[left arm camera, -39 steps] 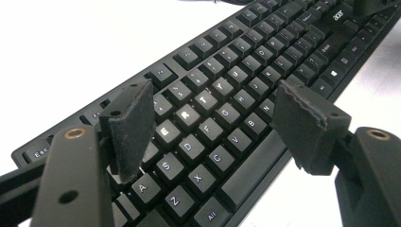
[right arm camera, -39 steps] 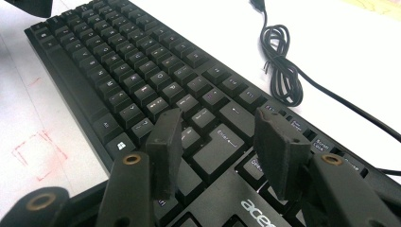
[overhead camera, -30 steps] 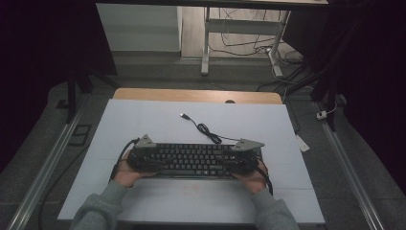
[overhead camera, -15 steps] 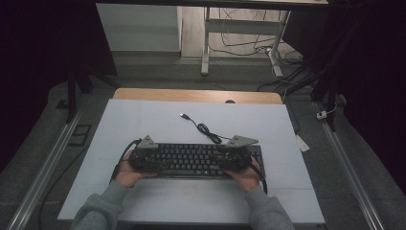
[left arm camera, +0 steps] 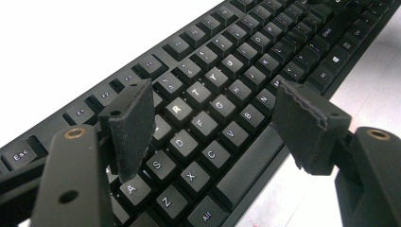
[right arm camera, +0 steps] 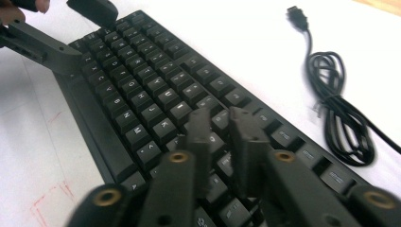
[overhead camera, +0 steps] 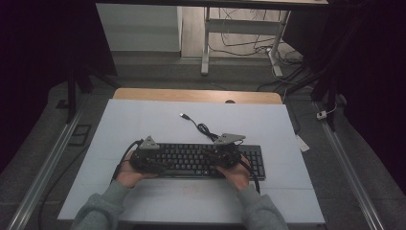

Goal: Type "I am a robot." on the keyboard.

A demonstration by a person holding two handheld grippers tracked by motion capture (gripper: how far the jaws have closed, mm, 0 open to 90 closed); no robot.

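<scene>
Keyboard point(overhead camera: 191, 160) on the table point(overhead camera: 143, 120), its coiled cable point(overhead camera: 203, 128) just behind.

A black full-size keyboard point(overhead camera: 210, 160) with white-lettered keycaps lies flat on the white tabletop point(overhead camera: 143, 120), long side facing the person, near the front edge; its black cable point(overhead camera: 203, 128) runs off the back, bunched in a loose coil, plug end lying free
</scene>
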